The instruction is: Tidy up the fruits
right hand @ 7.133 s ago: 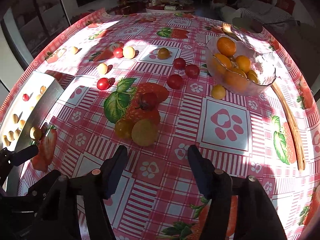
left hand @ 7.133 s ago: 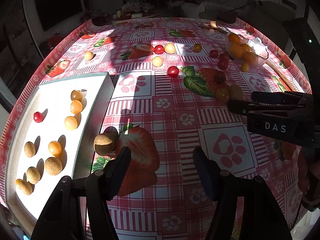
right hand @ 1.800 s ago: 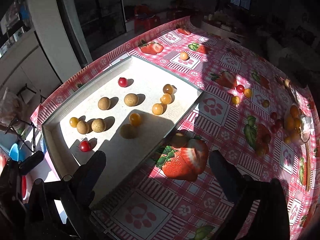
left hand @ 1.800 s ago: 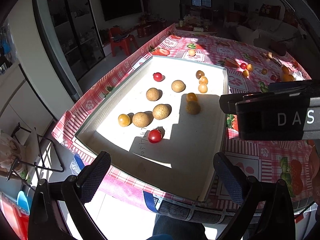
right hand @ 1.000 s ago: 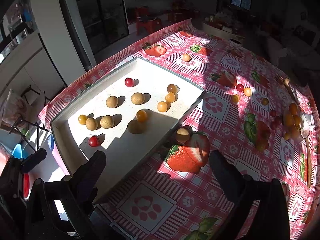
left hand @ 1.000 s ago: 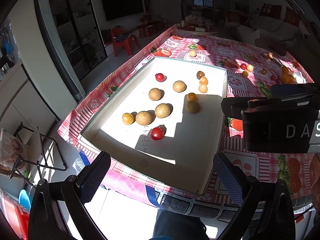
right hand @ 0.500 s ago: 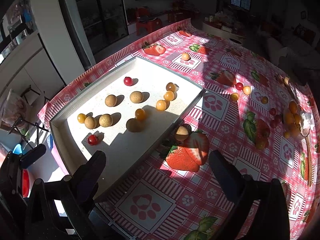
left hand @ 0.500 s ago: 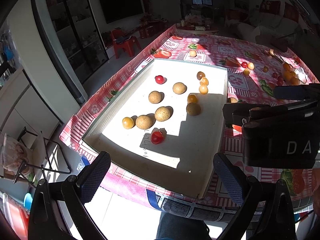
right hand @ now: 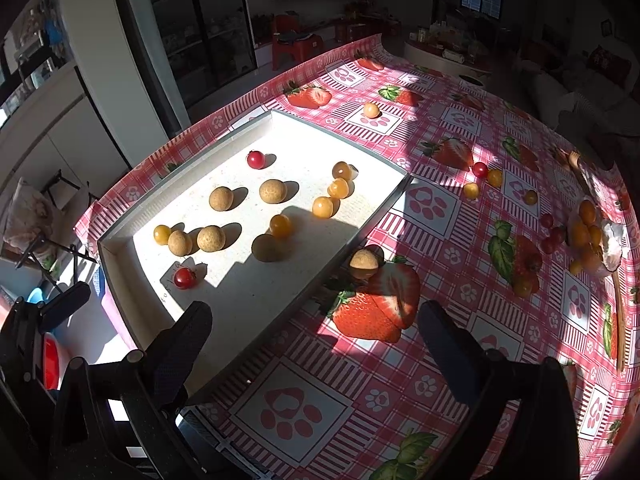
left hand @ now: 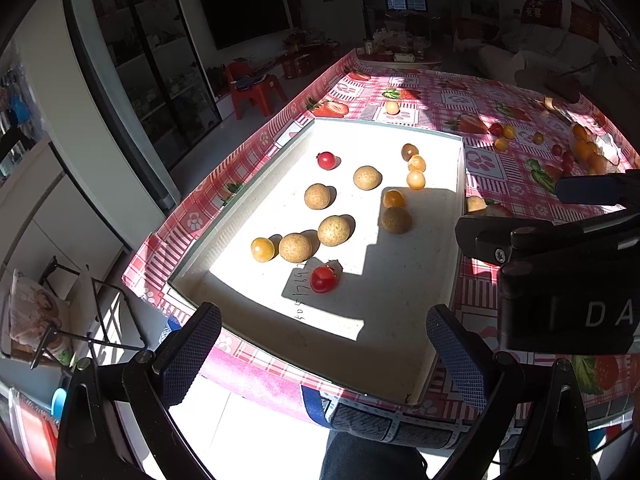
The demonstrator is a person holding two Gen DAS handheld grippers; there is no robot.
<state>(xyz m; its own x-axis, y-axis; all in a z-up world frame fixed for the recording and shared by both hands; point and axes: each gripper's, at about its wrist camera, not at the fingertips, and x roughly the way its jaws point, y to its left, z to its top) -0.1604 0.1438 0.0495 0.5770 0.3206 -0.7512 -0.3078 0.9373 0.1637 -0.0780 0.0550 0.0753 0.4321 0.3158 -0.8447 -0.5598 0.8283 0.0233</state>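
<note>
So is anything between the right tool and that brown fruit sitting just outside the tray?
Nothing visible. The right tool is open, and only bare tablecloth lies between it and the brown fruit, which rests against the tray wall.

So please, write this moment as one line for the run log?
left gripper: open, empty | right gripper: open, empty | tray: sorted fruits | brown fruit: outside tray

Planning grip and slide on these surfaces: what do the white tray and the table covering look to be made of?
Tray: rigid, matte, faintly speckled white floor with thin grey walls, likely plastic or coated metal; I can't tell which. Table covering: printed red check with strawberries, smooth with a slight sheen, folding over the table edge, so probably vinyl oilcloth.
</note>
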